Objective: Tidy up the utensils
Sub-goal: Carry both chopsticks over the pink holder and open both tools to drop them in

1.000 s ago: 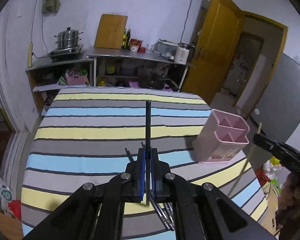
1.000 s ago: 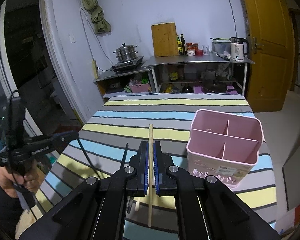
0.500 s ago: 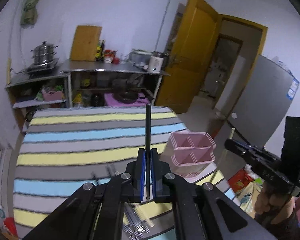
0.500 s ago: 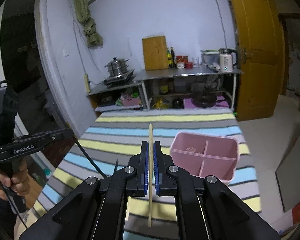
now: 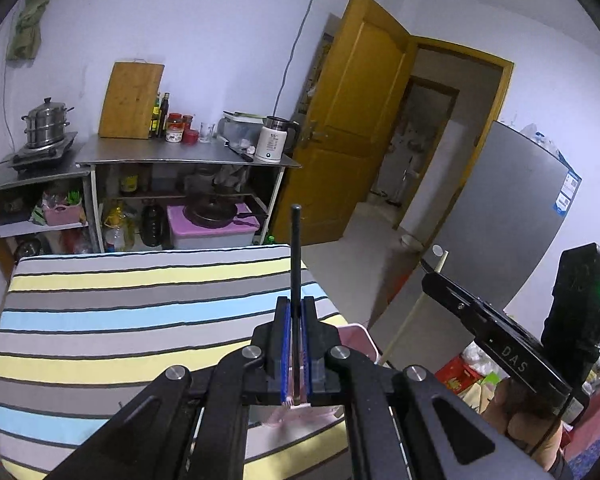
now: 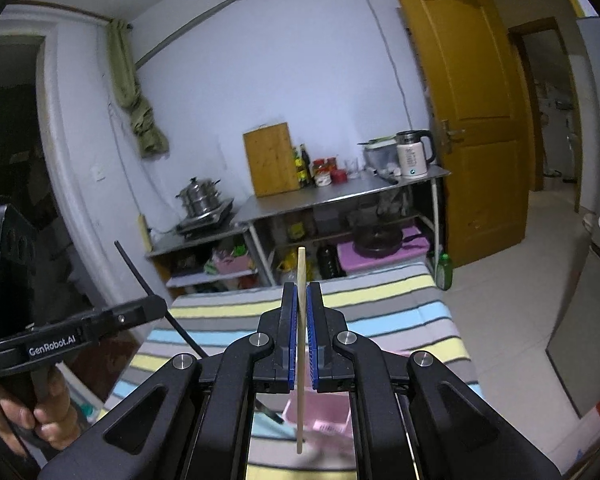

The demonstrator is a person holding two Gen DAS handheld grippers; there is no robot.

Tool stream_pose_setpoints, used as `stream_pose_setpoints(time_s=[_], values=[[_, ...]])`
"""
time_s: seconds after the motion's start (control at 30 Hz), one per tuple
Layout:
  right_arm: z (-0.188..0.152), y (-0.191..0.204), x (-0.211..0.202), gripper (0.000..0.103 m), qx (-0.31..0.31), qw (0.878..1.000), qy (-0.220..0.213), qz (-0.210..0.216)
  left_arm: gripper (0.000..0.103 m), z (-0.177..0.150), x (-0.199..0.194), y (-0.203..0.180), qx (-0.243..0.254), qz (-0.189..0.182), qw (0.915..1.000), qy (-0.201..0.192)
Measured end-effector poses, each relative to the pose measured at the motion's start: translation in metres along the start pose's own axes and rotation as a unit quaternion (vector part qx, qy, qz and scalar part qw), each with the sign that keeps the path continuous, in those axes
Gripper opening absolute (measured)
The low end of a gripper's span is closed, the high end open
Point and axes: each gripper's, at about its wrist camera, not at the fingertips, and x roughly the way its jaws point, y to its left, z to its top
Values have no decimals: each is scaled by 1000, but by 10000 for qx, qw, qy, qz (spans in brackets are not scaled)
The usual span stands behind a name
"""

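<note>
My left gripper (image 5: 296, 304) is shut on a black chopstick (image 5: 296, 248) that sticks up past its fingertips. It hangs above the striped table (image 5: 120, 320), over the pink utensil holder (image 5: 360, 336), which its body mostly hides. My right gripper (image 6: 299, 292) is shut on a pale wooden chopstick (image 6: 300, 420). That chopstick's lower end hangs over the pink holder (image 6: 328, 412). Each gripper also shows in the other's view: the right gripper (image 5: 430, 276) with its wooden stick (image 5: 404, 328), the left gripper (image 6: 156, 304) with its black stick (image 6: 140, 272).
Steel shelves (image 5: 180, 158) behind the table carry a steamer pot (image 5: 46, 124), a cutting board (image 5: 132, 100) and a kettle (image 5: 274, 140). A yellow door (image 5: 360, 140) stands open at the right, beside a grey fridge (image 5: 500, 220). A hand (image 6: 48, 420) grips the left tool.
Both grippers have risen and tipped upward, each still clamping its chopstick. The table and pink holder have slid down in both views, and the holder now sits under the gripper bodies.
</note>
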Motion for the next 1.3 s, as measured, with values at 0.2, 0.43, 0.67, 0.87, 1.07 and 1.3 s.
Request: stream_pose_setpoints(time_s=[0.2, 0.43, 0.67, 0.87, 1.07, 1.3], values=[[-6, -18, 25, 5, 210, 9997, -33, -115, 5, -1, 34, 4, -77, -15, 9999, 117], [-30, -33, 54, 5, 340, 9989, 160, -273, 5, -25, 70, 18, -104, 45, 9990, 436], [-57, -38, 74, 5, 339, 9974, 597, -225, 5, -48, 88, 30, -124, 55, 9976, 673], [-72, -43, 74, 6, 386, 9953, 854, -235, 12, -57, 82, 33, -78, 89, 9977, 675], [-77, -44, 59, 21, 404, 9947, 873, -363, 23, -61, 60, 38, -105, 14, 9986, 509], [-81, -40, 24, 25, 434, 9961, 662, -383, 23, -81, 9, 47, -63, 40, 10000, -29]])
